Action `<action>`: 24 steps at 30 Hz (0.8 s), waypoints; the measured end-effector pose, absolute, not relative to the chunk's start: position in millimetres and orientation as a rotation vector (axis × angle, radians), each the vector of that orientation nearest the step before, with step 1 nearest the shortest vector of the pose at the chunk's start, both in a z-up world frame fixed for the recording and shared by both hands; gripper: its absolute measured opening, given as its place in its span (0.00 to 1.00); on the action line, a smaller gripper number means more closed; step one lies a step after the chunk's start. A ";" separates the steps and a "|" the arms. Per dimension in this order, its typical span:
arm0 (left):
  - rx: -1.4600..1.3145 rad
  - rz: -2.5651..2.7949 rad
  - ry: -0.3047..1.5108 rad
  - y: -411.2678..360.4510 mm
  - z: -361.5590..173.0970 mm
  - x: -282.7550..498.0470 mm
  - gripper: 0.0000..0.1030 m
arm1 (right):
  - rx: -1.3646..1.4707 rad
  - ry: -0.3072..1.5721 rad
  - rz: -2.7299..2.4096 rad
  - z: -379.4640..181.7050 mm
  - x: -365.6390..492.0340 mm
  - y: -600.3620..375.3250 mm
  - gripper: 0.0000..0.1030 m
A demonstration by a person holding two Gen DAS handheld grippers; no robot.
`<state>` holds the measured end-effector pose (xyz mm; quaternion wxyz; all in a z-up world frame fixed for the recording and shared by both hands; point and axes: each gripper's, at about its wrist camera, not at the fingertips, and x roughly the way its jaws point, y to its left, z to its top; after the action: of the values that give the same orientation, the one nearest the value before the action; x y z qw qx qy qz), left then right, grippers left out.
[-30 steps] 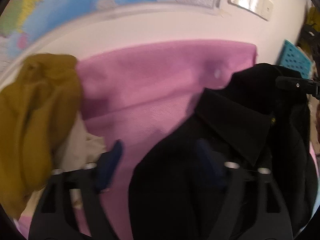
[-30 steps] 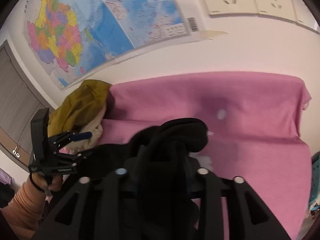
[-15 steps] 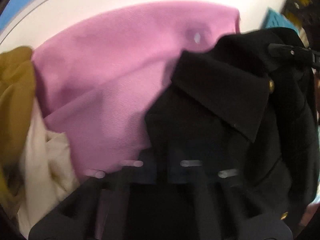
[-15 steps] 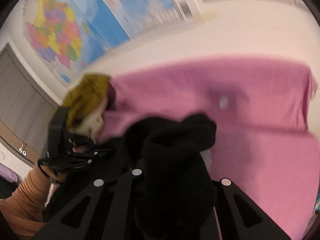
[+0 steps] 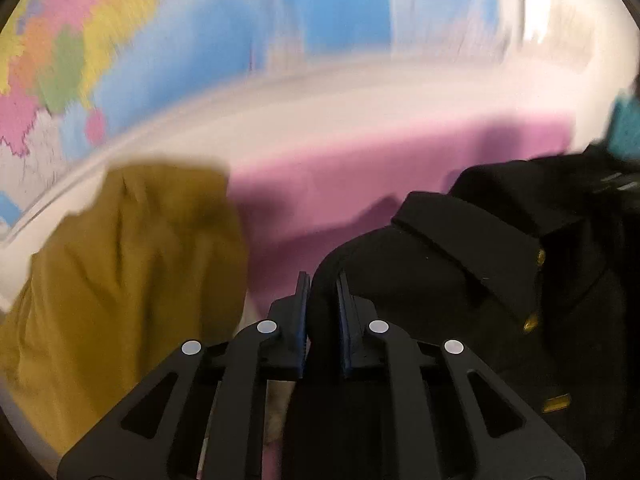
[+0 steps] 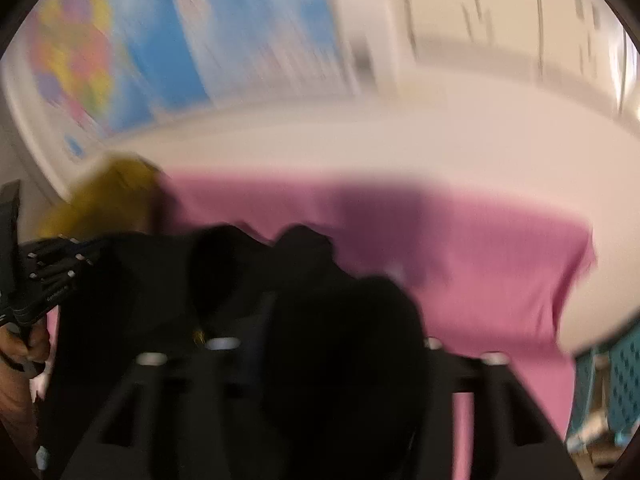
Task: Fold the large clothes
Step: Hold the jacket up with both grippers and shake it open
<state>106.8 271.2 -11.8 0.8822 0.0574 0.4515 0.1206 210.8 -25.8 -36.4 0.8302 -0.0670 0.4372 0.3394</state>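
A black coat (image 5: 460, 272) with gold buttons and a wide collar hangs over the pink-covered surface (image 5: 360, 168). My left gripper (image 5: 323, 292) has a fold of the coat's edge pinched between its blue pads, and its jaws are opening slightly. In the blurred right wrist view, a thick bunch of the same coat (image 6: 340, 340) fills the space between the fingers of my right gripper (image 6: 326, 332). Those jaws are opening, and the cloth hides the pads. The left gripper (image 6: 52, 264) shows at the far left there, in a person's hand (image 6: 16, 356).
A mustard garment (image 5: 128, 264) is heaped at the left over a cream one (image 5: 276, 412). A teal slotted basket (image 6: 616, 380) stands at the right, past the pink cover's edge. A coloured map (image 5: 200, 40) and wall sockets hang on the white wall behind.
The left gripper, open a second ago, has closed on the coat's edge. Both views have swung upward, showing more wall and map. The right fingers stand wider around the bunched coat.
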 end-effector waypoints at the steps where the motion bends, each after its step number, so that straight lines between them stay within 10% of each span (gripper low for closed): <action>1: 0.121 0.272 0.973 273.2 -26.3 108.0 0.16 | -0.120 0.954 0.696 -45.6 212.3 -34.8 0.59; 5: 0.112 0.236 0.932 271.6 -28.5 93.6 0.37 | 0.032 0.964 0.727 -47.6 192.4 -97.1 0.78; 8: 0.135 0.203 0.829 257.0 -10.2 64.8 0.74 | 0.051 0.972 0.760 -45.4 153.7 -135.9 0.89; 18: 0.128 0.041 0.748 204.8 29.5 15.6 0.86 | -0.102 0.914 0.850 -46.0 8.4 -148.1 0.94; 20: 0.110 0.035 0.761 203.8 19.8 14.5 0.86 | -0.160 0.927 0.816 -56.0 4.9 -140.2 0.81; 22: 0.096 0.037 0.773 200.9 10.6 14.3 0.86 | -0.108 0.982 0.831 -61.7 15.2 -145.0 0.09; 24: 0.088 0.039 0.781 202.1 10.4 9.0 0.86 | -0.045 0.954 0.777 -50.5 27.6 -162.2 0.02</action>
<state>9.0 202.1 10.4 0.9237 0.0428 0.3803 0.0192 27.6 -162.2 -50.5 0.8166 -0.0209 0.4473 0.3643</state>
